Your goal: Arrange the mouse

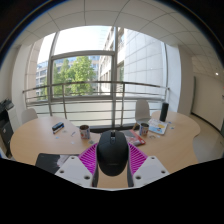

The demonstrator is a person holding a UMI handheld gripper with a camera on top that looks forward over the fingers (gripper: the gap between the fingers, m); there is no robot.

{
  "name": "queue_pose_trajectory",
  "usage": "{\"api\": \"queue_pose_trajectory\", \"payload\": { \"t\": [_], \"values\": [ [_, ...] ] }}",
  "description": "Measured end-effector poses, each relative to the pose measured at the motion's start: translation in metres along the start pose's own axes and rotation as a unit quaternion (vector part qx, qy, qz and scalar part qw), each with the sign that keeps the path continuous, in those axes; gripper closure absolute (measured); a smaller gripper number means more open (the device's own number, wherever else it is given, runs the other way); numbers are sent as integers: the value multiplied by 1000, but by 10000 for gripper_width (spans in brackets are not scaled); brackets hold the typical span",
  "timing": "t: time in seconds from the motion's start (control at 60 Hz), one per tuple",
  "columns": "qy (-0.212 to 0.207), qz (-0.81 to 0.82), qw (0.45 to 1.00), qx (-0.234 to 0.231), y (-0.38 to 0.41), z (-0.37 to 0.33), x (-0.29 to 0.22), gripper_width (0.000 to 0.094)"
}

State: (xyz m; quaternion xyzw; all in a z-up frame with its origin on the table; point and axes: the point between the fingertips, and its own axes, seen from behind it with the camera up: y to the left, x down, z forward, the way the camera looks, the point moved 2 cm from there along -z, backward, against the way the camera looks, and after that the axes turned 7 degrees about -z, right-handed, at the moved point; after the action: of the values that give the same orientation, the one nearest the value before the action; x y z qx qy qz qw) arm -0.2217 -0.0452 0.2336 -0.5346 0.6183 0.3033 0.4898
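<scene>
Mouse [112, 151] clamped in jaws above wooden table [185, 146].

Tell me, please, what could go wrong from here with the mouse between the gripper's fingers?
The black mouse sits between the pink pads of the gripper; its rounded shell could slip out if held lightly. Moved forward, it might knock the cup or small items standing just beyond on the table.
</scene>
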Motion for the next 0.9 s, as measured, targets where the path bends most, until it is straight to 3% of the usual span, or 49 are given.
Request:
{"api": "queue_pose_trajectory", "payload": {
  "t": [0.133, 0.2, 0.35, 0.55, 0.683, 0.767, 0.9],
  "values": [
    [-39, 4, 998, -43, 91, 1, -48, 546],
    [-12, 5, 997, -82, 138, 17, -37, 546],
    [88, -14, 987, -137, 240, 61, 61, 545],
    [163, -35, 974, -150, 288, 97, 149, 491],
    [197, -24, 968, -155, 292, 96, 165, 365],
    [186, -29, 970, -152, 289, 87, 151, 78],
    [172, -36, 976, -130, 274, 58, 117, 92]
  ]
}}
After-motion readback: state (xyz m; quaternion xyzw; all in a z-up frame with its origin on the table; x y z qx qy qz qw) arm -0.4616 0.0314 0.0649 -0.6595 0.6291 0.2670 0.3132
